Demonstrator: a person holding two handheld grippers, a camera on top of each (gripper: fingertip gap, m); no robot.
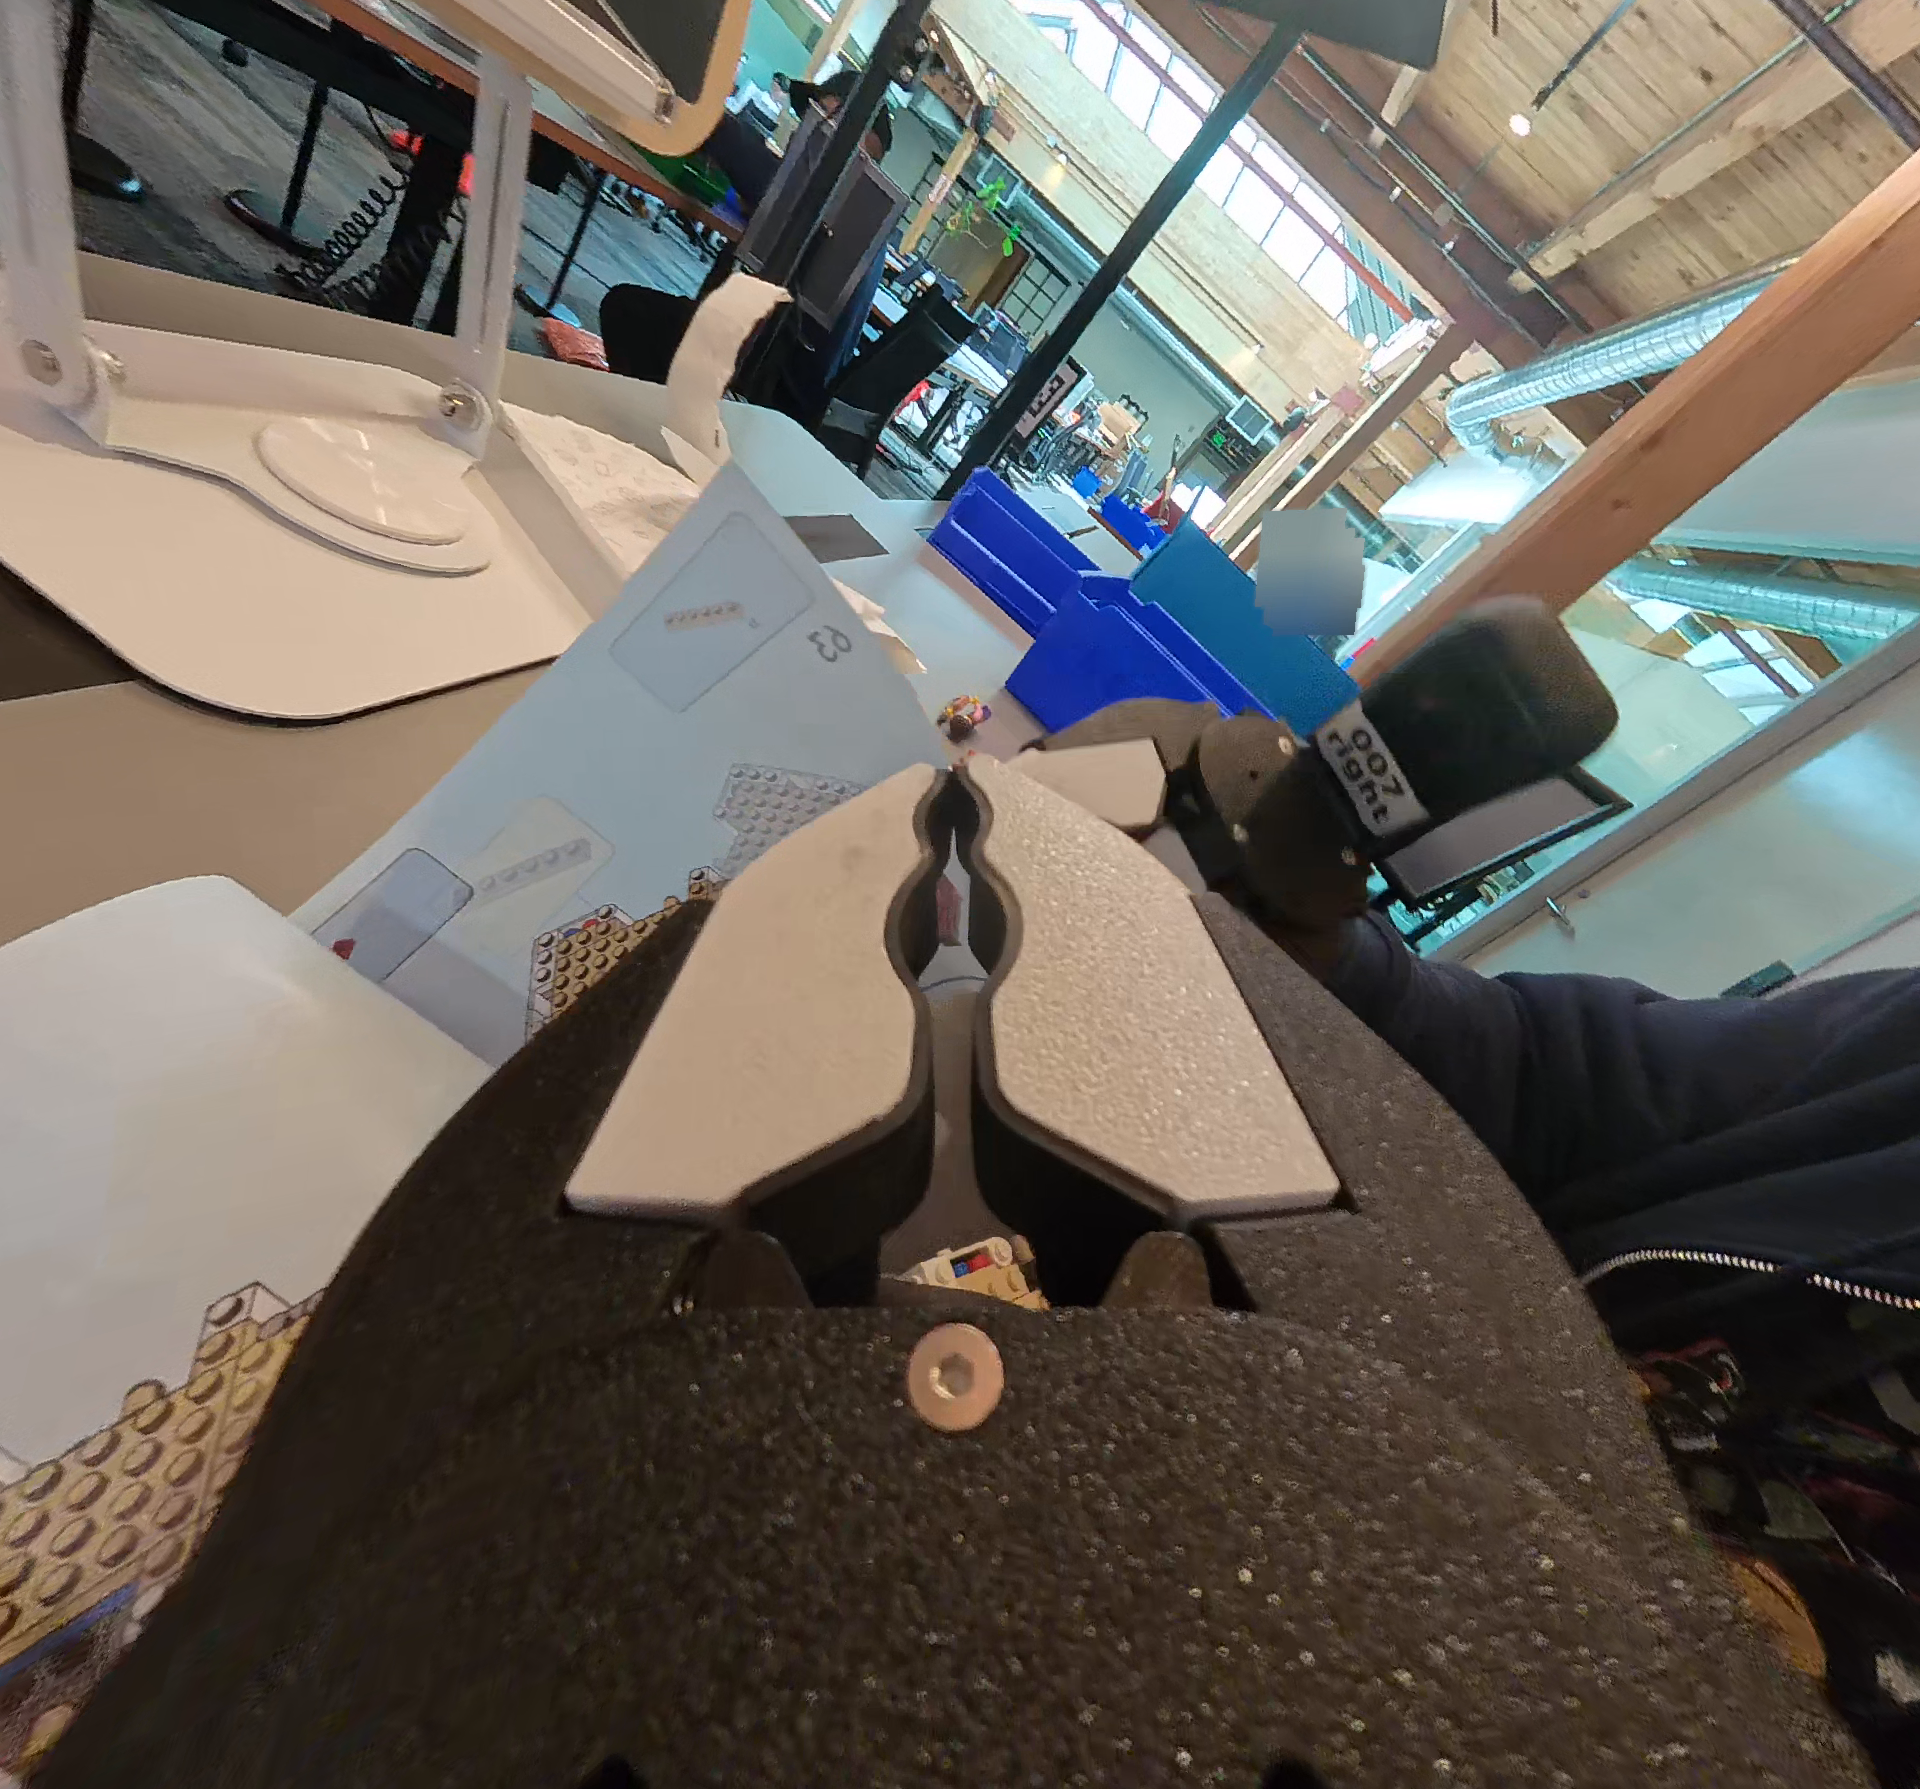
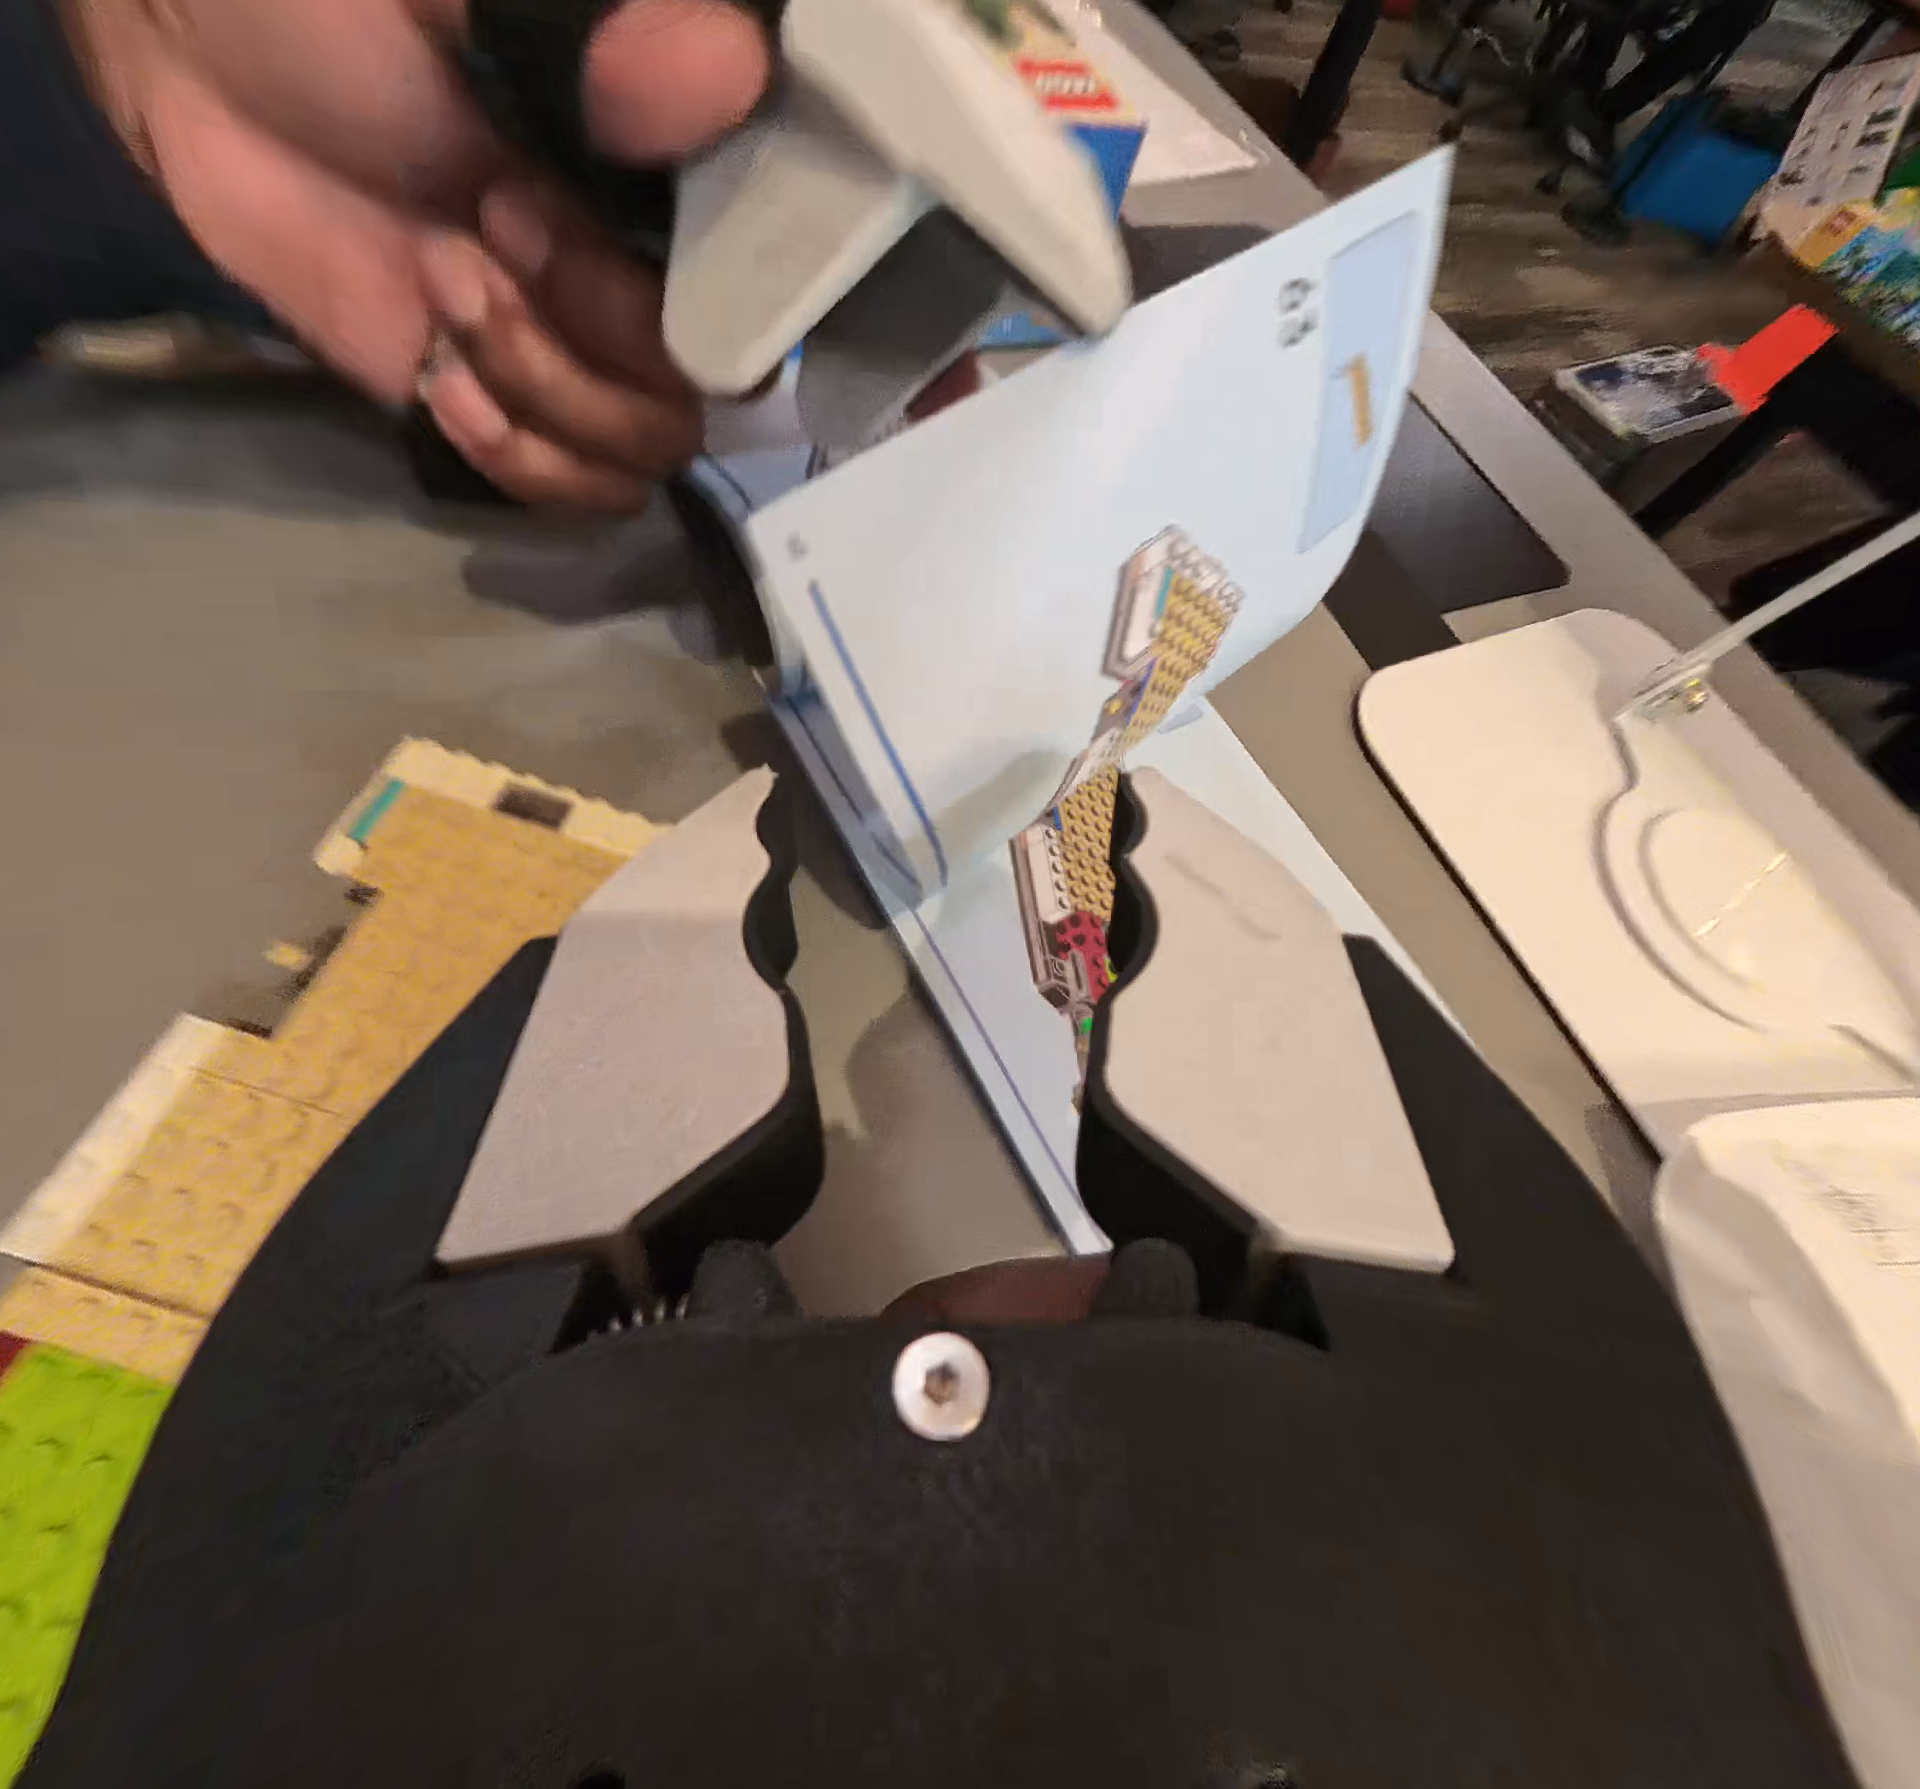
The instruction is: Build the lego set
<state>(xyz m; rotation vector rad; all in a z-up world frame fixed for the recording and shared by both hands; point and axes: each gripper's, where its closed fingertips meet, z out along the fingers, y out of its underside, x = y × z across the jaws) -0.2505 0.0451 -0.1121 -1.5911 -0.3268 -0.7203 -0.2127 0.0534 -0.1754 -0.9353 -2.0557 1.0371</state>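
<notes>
The left gripper (image 1: 954,783) is seen with its fingertips closed together, nothing visibly between them; in the right wrist view it is carried in a hand (image 2: 343,170) just above the raised page of a pale blue instruction booklet (image 2: 1049,534). The right gripper (image 2: 945,789) is held wide, its pads clear of the booklet, whose lower pages lie on the grey table (image 2: 260,596) between and ahead of its fingers. A tan brick-built plate (image 2: 416,918) lies to its left, a white stand base (image 2: 1621,835) to its right. Blue bins (image 1: 1122,617) stand beyond the left gripper.
</notes>
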